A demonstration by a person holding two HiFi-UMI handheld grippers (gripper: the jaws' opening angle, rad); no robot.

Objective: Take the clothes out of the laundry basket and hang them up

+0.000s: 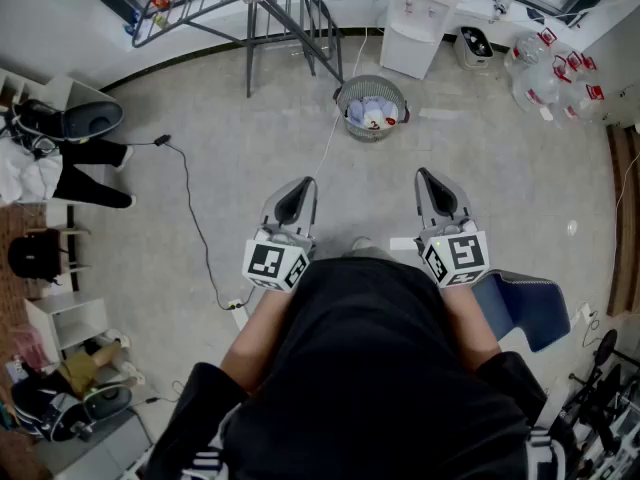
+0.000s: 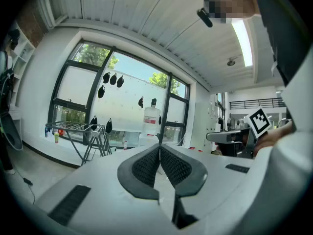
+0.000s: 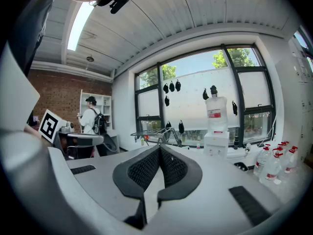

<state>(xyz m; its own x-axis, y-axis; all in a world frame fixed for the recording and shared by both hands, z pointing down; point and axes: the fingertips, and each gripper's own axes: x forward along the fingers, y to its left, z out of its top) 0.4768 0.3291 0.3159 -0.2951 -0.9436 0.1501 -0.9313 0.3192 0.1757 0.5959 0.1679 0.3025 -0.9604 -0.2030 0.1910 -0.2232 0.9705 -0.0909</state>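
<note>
I'm looking steeply down at the floor, and the laundry basket [image 1: 372, 134] is sitting out ahead of me, well apart from both tools and near the foot of the white water dispenser [image 1: 420, 23]. It's showing up as a round, open-topped basket of thin grey wire mesh. The clothes [image 1: 370, 111] are lying heaped inside it: pale lilac and light blue fabric, something white, and a small red patch toward the right rim. I'm not making out single garments from this height.

The drying rack [image 1: 262, 3] is standing up and to the left of the basket, with its grey metal legs splayed on the floor. A black cable [image 1: 195, 218] is trailing across the floor on my left, and a cluster of clear water bottles [image 1: 550, 68] is sitting far right.

I'm holding the left hand-held gripper [image 1: 306, 184] and the right hand-held gripper [image 1: 424, 176] side by side close to my body, both aiming toward the basket. In the left gripper view the ribbed black pads are pressing flat against each other, gripping only themselves. The right gripper view is showing the same, jaws together tip to tip, with the rack and dispenser sitting beyond them by the windows
</note>
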